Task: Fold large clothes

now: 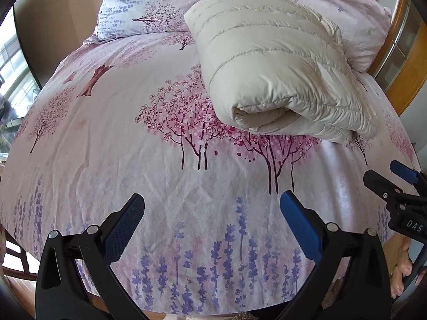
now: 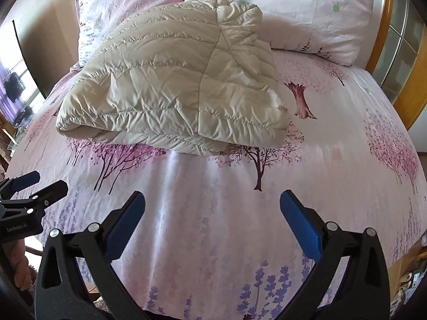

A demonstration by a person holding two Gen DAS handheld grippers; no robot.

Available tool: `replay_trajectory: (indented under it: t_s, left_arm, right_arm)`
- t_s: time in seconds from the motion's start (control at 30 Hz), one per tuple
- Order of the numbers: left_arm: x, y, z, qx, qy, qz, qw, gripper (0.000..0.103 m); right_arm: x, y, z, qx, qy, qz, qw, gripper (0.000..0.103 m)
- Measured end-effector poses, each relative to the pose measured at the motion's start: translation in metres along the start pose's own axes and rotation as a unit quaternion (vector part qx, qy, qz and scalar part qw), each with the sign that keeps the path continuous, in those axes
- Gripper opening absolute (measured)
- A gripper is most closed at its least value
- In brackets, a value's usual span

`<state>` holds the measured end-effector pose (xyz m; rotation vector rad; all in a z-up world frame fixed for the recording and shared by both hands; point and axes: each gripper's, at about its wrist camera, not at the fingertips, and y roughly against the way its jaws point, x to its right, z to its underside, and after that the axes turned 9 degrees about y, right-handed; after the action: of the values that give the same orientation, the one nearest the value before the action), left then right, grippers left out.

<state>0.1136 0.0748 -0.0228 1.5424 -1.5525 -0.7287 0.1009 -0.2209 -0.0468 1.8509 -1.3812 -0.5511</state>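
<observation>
A cream quilted puffer jacket lies folded into a thick bundle on the bed, at the upper right of the left wrist view and the upper middle of the right wrist view. My left gripper stands open above the floral sheet, well short of the bundle, with nothing between its blue pads. My right gripper is open too and holds nothing, hovering near the bed's front edge. The right gripper also shows at the right edge of the left wrist view; the left gripper shows at the left edge of the right wrist view.
The bed sheet is pink with trees and lavender. Two matching pillows lie behind the jacket against a wooden headboard. A hand shows at the lower right. A window is at the far left.
</observation>
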Motion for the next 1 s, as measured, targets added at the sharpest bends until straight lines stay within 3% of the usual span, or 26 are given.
replay_trajectory:
  t_s: [1.0]
  left_arm:
    - [0.0046,-0.0042,-0.0054,-0.009,0.003,0.005,0.9999,0.102]
  right_arm:
    - [-0.0008,-0.0037,-0.0034,-0.005,0.000,0.001,1.000,0.101]
